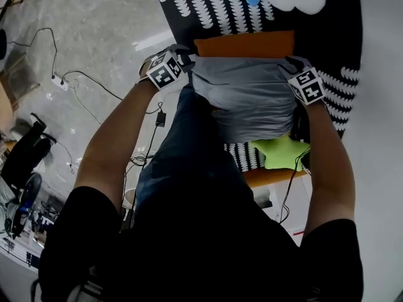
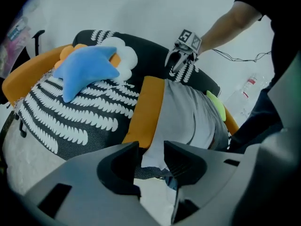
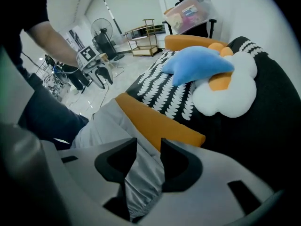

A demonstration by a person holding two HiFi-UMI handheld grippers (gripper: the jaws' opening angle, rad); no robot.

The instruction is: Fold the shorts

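Observation:
Grey shorts (image 1: 249, 99) hang stretched between my two grippers, just in front of the orange edge (image 1: 245, 44) of a black-and-white patterned seat. My left gripper (image 1: 189, 61) is shut on the shorts' left top corner. In the left gripper view that corner (image 2: 151, 147) fills the gap between the jaws of the left gripper (image 2: 153, 157). My right gripper (image 1: 291, 65) is shut on the other top corner. In the right gripper view bunched grey cloth (image 3: 141, 178) sits between the jaws of the right gripper (image 3: 148, 157). The lower part of the shorts drapes against the person's leg.
A blue star cushion (image 3: 195, 65) and a white cloud cushion (image 3: 225, 91) lie further back on the seat. A green star cushion (image 1: 280, 151) lies under the shorts' right side. Cables and a power strip (image 1: 60, 80) are on the floor at left.

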